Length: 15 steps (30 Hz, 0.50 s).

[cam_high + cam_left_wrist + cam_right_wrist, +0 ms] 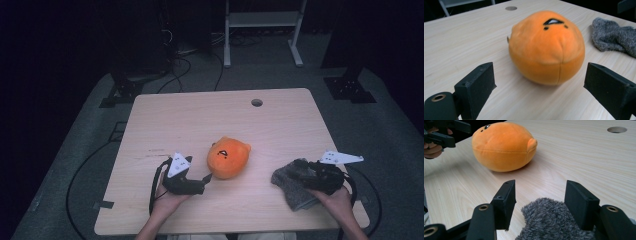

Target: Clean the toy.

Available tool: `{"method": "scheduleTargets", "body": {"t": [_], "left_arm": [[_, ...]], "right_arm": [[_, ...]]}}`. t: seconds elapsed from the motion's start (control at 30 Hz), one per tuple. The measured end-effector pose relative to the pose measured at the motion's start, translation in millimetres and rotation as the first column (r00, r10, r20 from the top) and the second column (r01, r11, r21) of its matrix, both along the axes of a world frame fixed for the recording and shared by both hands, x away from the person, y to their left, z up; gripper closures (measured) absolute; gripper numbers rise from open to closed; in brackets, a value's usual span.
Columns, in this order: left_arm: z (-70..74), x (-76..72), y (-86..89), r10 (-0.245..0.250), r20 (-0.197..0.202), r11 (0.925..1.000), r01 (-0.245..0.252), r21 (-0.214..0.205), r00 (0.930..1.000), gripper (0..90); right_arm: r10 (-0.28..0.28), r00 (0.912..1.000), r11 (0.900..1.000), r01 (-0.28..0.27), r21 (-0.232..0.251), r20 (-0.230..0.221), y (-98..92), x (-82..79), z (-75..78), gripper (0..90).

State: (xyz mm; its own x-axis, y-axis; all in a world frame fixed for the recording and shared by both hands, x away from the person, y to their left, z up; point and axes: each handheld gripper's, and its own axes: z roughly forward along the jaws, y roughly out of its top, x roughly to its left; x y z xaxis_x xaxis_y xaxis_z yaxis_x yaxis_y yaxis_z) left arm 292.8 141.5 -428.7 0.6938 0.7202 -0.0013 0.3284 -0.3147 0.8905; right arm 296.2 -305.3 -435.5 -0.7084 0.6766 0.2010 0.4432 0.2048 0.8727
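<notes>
An orange plush toy (229, 157) with a small black face lies in the middle of the wooden table (200, 115). My left gripper (205, 179) sits just left of it, low over the table. In the left gripper view its jaws (541, 92) stand wide open, with the plush toy (546, 47) just beyond them and untouched. A grey fuzzy cloth (290, 182) lies at the front right. My right gripper (306, 176) reaches over it from the right. In the right gripper view the cloth (549, 220) lies between the open jaws (540, 187), with a gap on the left side.
A round cable hole (257, 102) sits near the table's far edge. Behind the table a white stand (262, 30) and black cables (175, 70) rest on the grey floor. Dark stand bases (350, 87) flank the far corners. The person's hands come in over the front edge.
</notes>
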Motion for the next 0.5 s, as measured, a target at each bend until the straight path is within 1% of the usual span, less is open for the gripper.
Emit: {"method": "scheduleTargets", "body": {"t": [0.07,0.13,0.2,0.27,0.3,0.4,0.43,0.47,0.5], "left_arm": [[-1.9,-3.4,6.0,0.007,-0.004,1.0000,-0.007,-0.006,1.0000,8.8],[-4.1,-7.0,11.7,0.001,-0.014,0.9999,-0.001,-0.011,0.9999,8.8],[-6.5,-11.5,17.0,0.008,-0.012,1.0000,-0.008,-0.003,0.9999,8.7],[-8.5,-14.2,21.6,0.013,-0.018,0.9999,-0.013,-0.006,0.9997,8.8],[-9.1,-15.7,24.9,0.020,-0.010,0.9997,-0.020,-0.016,0.9998,8.7],[-10.4,-16.0,28.3,0.032,0.003,0.9991,-0.032,-0.030,0.9995,8.7],[-11.2,-15.5,28.7,0.037,0.002,0.9986,-0.037,-0.038,0.9993,8.7],[-11.8,-14.7,29.1,0.033,-0.001,0.9987,-0.033,-0.040,0.9994,8.7],[-12.9,-13.4,28.9,0.033,-0.002,0.9989,-0.033,-0.032,0.9995,8.7]], "right_arm": [[0.002,1.0000,1.0000,-0.002,-0.006,-0.001,0.7,0.0,-0.3,40.9],[0.003,1.0000,0.9999,-0.003,-0.010,-0.003,1.4,-0.1,-0.6,40.9],[0.005,1.0000,0.9998,-0.005,-0.017,-0.004,2.3,-0.4,-0.9,40.8],[0.007,1.0000,0.9998,-0.008,-0.019,-0.006,3.3,-0.6,-1.8,40.8],[0.007,1.0000,0.9998,-0.007,-0.020,-0.001,3.7,-1.0,-2.8,40.8],[0.006,1.0000,0.9993,-0.006,-0.037,-0.006,6.3,-2.6,-5.6,40.9],[0.005,1.0000,0.9991,-0.005,-0.042,-0.001,6.8,-3.2,-6.0,41.0],[0.006,1.0000,0.9991,-0.006,-0.041,0.001,7.4,-3.5,-6.1,41.0],[0.008,1.0000,0.9992,-0.008,-0.040,0.001,7.7,-3.6,-6.1,40.9]]}}
